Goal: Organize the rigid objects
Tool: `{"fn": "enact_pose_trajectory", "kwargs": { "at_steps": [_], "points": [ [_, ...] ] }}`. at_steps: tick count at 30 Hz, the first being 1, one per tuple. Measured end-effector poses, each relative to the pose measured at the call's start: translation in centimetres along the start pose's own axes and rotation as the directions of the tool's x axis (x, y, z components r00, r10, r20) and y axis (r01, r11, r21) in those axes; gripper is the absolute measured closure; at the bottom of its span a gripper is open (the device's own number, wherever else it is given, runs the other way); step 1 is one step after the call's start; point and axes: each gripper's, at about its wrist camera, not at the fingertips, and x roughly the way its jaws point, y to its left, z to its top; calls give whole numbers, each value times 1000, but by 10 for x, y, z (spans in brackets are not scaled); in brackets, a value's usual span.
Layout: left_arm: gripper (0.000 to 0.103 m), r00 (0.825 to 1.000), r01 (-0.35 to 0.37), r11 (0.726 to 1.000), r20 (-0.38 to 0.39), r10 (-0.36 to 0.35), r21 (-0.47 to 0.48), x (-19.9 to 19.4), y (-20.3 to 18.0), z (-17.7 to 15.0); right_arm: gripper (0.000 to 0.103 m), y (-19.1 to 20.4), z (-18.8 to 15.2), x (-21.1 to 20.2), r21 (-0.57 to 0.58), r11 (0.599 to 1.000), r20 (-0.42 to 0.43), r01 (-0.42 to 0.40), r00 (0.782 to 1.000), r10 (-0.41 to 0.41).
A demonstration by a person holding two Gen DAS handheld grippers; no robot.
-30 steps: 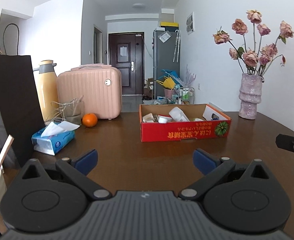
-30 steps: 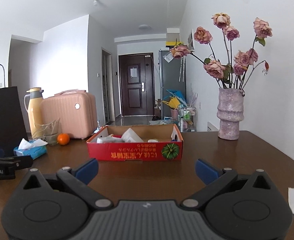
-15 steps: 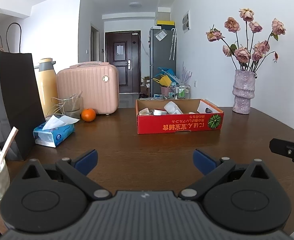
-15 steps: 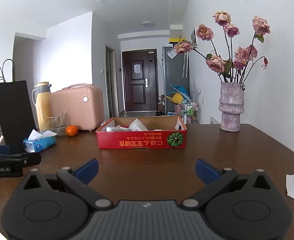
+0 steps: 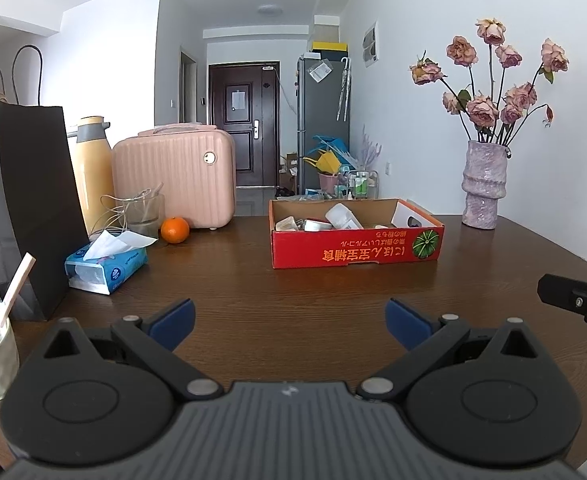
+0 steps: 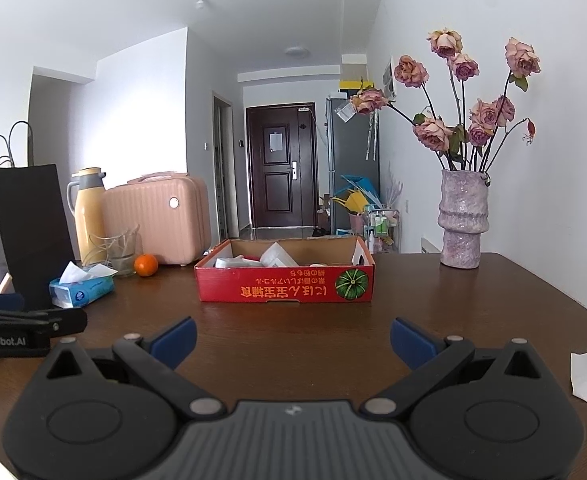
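Hand-held gripper left [image 5: 289,320] spread, "GenRobot.AI" | right [image 6: 293,338] spread | red box [image 6: 285,290] ahead

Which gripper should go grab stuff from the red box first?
Probably the right hand-held gripper: the red box sits straight ahead between its open fingers. From the left hand-held gripper, also open, the box lies off to the right.

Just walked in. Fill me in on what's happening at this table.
A person holds a gripper in each hand over a brown table, and nothing is being handled yet. The left gripper and right gripper are both open and empty, pointed at a red cardboard box that holds several small items. A tissue pack, an orange and a vase of flowers stand around it.
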Motion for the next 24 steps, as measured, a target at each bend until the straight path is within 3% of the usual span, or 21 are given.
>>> {"fn": "enact_pose_trajectory", "kwargs": {
  "at_steps": [24],
  "points": [
    [0, 1000, 7, 1000, 2, -7, -1, -1, 0, 2, 0, 1, 2, -4, -6, 1000, 8, 4, 1000, -4]
  ]
}}
